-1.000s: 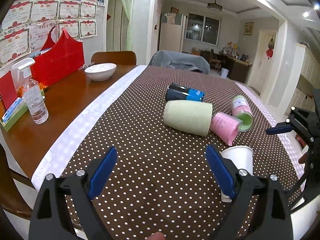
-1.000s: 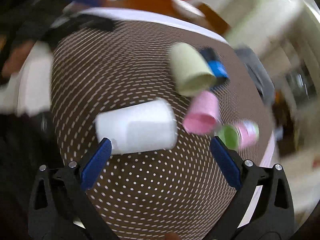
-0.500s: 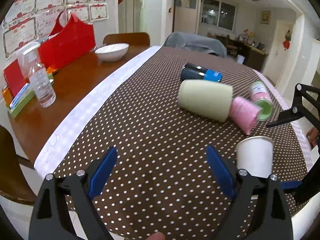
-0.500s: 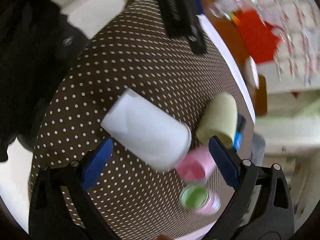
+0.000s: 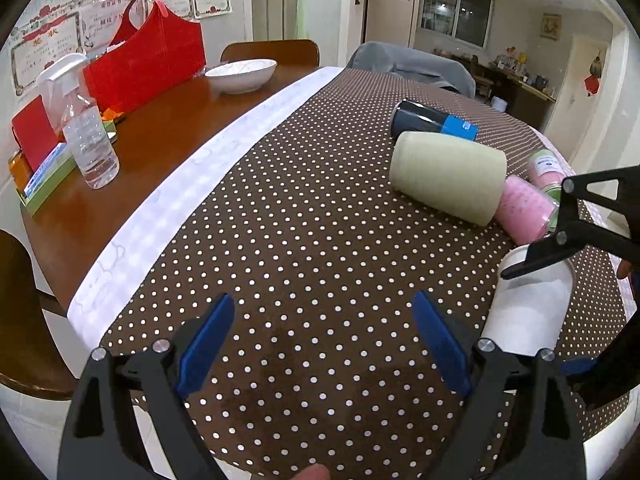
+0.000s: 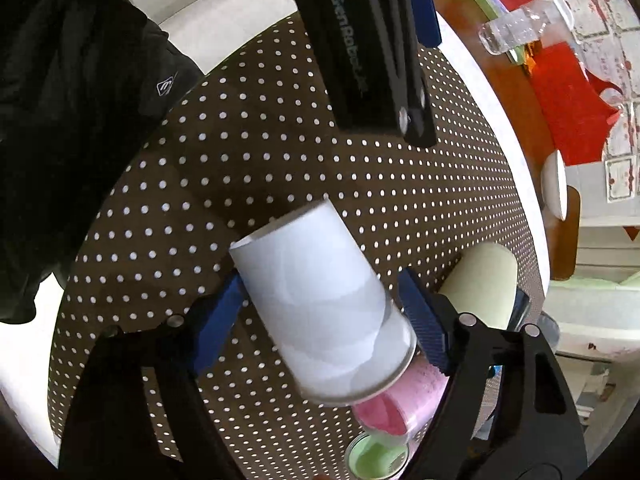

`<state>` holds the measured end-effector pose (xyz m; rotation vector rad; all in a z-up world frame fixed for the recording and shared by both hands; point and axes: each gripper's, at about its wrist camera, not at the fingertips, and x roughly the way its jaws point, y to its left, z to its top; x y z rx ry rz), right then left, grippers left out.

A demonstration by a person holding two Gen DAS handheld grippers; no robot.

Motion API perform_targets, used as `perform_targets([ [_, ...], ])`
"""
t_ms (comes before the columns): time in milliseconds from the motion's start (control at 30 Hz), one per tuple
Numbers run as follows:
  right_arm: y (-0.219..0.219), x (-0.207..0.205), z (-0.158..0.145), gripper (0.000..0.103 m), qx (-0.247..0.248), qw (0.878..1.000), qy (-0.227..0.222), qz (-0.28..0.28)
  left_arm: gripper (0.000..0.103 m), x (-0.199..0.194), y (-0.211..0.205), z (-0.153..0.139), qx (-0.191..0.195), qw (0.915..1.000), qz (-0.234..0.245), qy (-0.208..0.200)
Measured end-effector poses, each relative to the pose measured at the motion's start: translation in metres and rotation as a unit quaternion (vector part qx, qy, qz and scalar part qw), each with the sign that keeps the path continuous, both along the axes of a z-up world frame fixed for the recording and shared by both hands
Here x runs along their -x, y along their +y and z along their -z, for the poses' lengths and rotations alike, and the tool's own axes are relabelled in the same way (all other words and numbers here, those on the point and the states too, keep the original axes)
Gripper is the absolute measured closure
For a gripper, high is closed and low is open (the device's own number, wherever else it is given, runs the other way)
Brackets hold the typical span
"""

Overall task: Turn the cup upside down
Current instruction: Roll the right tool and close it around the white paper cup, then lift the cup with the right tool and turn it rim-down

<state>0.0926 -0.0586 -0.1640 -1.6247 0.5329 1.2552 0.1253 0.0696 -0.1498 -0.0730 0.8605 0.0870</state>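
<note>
A white paper cup (image 6: 324, 312) stands between the blue pads of my right gripper (image 6: 322, 304), which is shut on its sides. In the left wrist view the cup (image 5: 528, 312) stands upright, mouth up, on the brown dotted tablecloth (image 5: 304, 216), with the right gripper's black finger (image 5: 560, 248) across its rim. My left gripper (image 5: 324, 340) is open and empty, low over the cloth to the left of the cup.
A pale green cup (image 5: 448, 176), a pink cup (image 5: 524, 212), a dark blue can (image 5: 432, 120) and a green-lidded jar (image 5: 544, 168) lie behind the white cup. A spray bottle (image 5: 88, 136), red bag (image 5: 148, 68) and white bowl (image 5: 240, 74) are on the left.
My right gripper has closed in around the white cup, and the cup has gone from lying on its side to standing upright. The left gripper has drifted slightly left.
</note>
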Motion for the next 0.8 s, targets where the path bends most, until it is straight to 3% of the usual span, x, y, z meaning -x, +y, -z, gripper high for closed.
perform_targets([
  [100, 0.01, -0.002, 0.002, 0.032, 0.011, 1.0, 0.007, 0.005, 0.014, 0.0, 0.0, 0.002, 0.0, 1.0, -0.001, 0.001],
  [167, 0.015, -0.003, 0.007, 0.042, 0.024, 0.999, 0.016, 0.016, 0.014, -0.001, 0.001, 0.003, 0.0, 1.0, -0.002, 0.005],
  [333, 0.023, -0.017, 0.004, 0.043, 0.019, 0.997, 0.035, 0.064, 0.014, -0.001, 0.004, 0.004, 0.003, 1.0, -0.007, 0.006],
  [467, 0.017, -0.037, -0.013, 0.043, -0.03, 0.985, 0.071, 0.155, 0.014, -0.002, 0.005, 0.001, 0.004, 1.0, -0.006, 0.001],
  [567, 0.005, -0.051, -0.027, 0.043, -0.076, 0.967, 0.095, 0.225, 0.014, -0.004, 0.001, -0.004, 0.002, 1.0, 0.004, -0.008],
  [800, -0.036, -0.073, -0.053, 0.043, -0.193, 0.888, 0.149, 0.391, 0.014, -0.008, -0.01, -0.02, -0.005, 0.9984, 0.039, -0.041],
])
